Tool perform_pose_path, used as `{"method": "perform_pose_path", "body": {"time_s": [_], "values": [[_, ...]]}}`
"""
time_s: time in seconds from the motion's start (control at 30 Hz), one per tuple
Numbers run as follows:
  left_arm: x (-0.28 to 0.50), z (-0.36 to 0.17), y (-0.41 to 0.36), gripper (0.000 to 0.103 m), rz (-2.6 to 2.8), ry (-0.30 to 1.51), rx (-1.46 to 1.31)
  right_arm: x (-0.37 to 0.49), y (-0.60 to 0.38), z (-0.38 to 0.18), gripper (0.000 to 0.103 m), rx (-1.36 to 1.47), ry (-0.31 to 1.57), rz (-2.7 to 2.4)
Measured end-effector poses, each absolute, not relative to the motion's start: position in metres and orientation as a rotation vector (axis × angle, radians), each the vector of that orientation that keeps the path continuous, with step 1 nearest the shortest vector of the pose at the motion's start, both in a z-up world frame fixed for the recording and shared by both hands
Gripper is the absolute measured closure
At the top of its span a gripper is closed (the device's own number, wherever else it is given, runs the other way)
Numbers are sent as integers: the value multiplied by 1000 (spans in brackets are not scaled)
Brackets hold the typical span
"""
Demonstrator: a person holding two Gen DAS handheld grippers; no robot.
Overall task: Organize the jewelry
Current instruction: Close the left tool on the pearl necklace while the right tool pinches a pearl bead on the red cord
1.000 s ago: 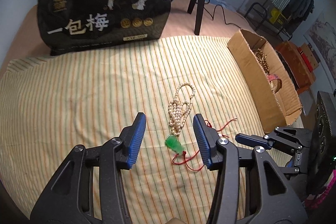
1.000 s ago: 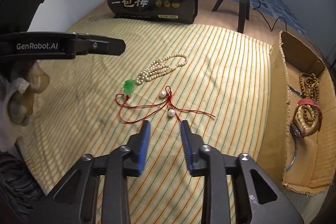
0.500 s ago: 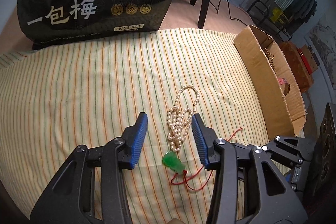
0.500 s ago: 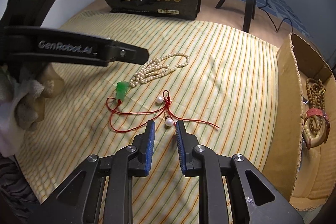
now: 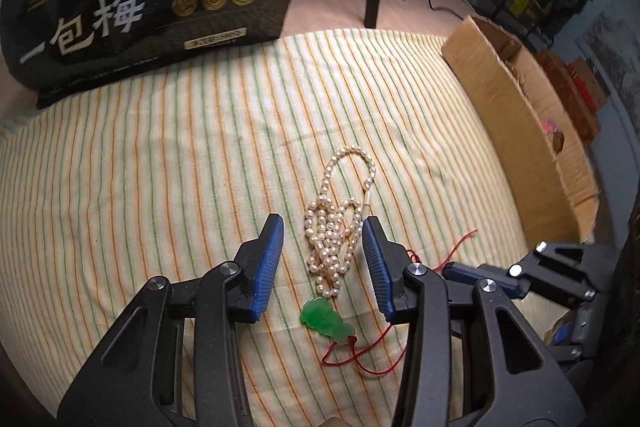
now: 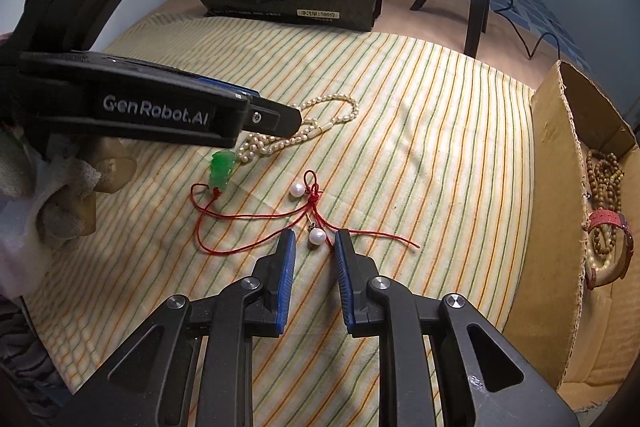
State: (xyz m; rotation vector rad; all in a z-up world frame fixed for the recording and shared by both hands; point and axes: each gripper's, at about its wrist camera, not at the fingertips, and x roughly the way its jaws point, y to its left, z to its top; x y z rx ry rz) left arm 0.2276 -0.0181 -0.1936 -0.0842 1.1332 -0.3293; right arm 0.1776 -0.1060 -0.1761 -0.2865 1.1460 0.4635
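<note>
Since a second ago both grippers have closed in on the jewelry. The pearl necklace (image 5: pixel 338 231) now lies between the spread fingers of the left gripper (image 5: pixel 322 267), its green pendant (image 5: pixel 326 319) nearer. The right gripper (image 6: pixel 315 269), narrowly parted, flanks a loose pearl (image 6: pixel 318 237) on the red cord (image 6: pixel 256 217). Striped cloth (image 5: pixel 160 167) lies beneath; the cardboard box (image 6: pixel 556 187) sits right.

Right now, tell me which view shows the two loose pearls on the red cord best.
The right wrist view. Both pearls lie in plain sight on the red cord, the nearer one at the open right gripper. The left wrist view shows only bits of cord; its own finger hides the pearls.
</note>
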Motion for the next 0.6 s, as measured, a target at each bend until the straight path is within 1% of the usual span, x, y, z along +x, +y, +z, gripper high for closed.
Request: {"method": "perform_pose_path", "body": {"time_s": [0.17, 0.27, 0.37, 0.4, 0.43, 0.5, 0.6], "values": [[227, -198, -29, 61, -312, 1126, -5, 177, -105, -176, 85, -289, 1141, 463], [228, -200, -34, 65, -298, 1116, 35, 177, -104, -176, 85, -297, 1137, 463], [227, -199, -35, 75, -286, 1110, 50, 177, -103, -176, 86, -314, 1133, 462], [228, -199, -34, 81, -282, 1109, 48, 176, -102, -176, 87, -319, 1130, 462], [228, -199, -33, 86, -277, 1109, 45, 176, -102, -176, 92, -320, 1131, 465], [231, -199, -31, 93, -273, 1111, 32, 177, -102, -175, 95, -318, 1131, 471], [234, -199, -26, 97, -270, 1114, 4, 176, -102, -174, 96, -325, 1125, 474]]}}
